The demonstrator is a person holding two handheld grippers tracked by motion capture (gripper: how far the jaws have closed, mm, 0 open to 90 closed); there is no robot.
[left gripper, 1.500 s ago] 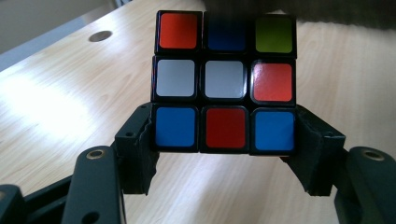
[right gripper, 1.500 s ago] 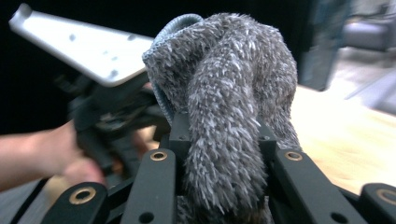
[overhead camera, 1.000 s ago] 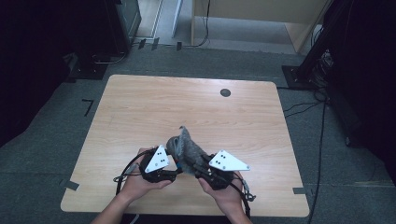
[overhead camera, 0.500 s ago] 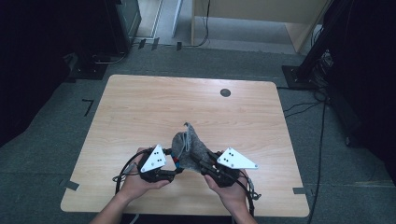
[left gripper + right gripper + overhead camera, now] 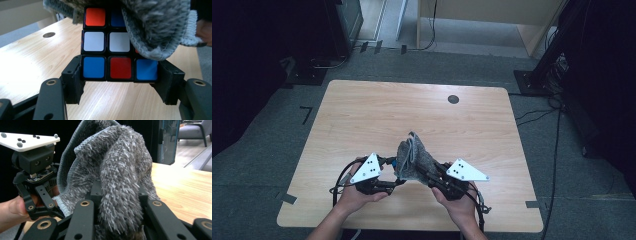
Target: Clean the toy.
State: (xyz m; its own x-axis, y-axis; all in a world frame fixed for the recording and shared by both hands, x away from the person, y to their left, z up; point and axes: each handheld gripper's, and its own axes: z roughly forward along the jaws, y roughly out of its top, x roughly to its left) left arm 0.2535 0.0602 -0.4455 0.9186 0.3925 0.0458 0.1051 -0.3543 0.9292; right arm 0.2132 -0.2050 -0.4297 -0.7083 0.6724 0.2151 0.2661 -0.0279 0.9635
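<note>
Both grippers point(image 5: 399, 172) point(image 5: 428, 175) clamped — near edge

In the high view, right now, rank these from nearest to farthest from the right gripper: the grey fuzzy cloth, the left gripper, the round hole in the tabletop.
1. Grey fuzzy cloth: pinched in the right gripper.
2. Left gripper: just across the cloth, on the left.
3. Round hole: far side of the table, toward the right.

High view dim, corners falling into black — desk point(image 5: 362, 120) catching soft overhead light. Left gripper view showing white glare spreading across wood, near cloth point(image 5: 155, 27) blurring. Right gripper view sharp close in, background softening.
</note>
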